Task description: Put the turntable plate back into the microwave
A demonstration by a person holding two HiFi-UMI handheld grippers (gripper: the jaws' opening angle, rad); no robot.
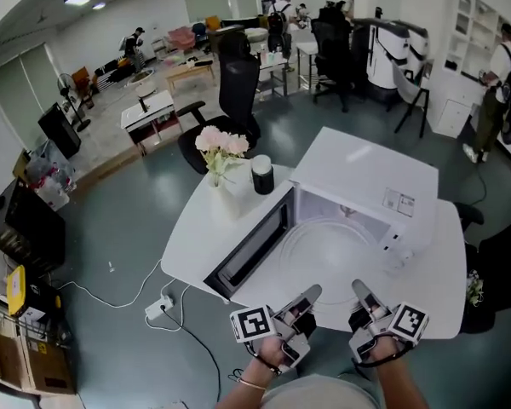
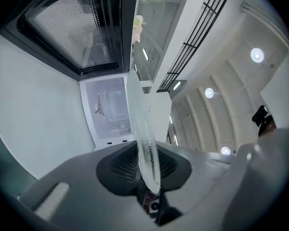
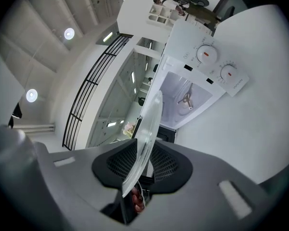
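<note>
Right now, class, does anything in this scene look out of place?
The plate is off its seat: the left tool and right tool clamp its rim before the open microwave, whose hub sits bare. Nothing looks spilled or broken.

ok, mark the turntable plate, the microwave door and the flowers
turntable plate [image 2: 145, 143], left gripper view, glass rim seen edge-on
microwave door [image 1: 254, 247], head view, its dark window
flowers [image 1: 222, 142], head view, the pink blossoms

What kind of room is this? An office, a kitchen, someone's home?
Most likely an open-plan office or lab, not a kitchen: a black swivel office chair, a small white work desk and people standing at the back. The white microwave just sits on a white table.
</note>
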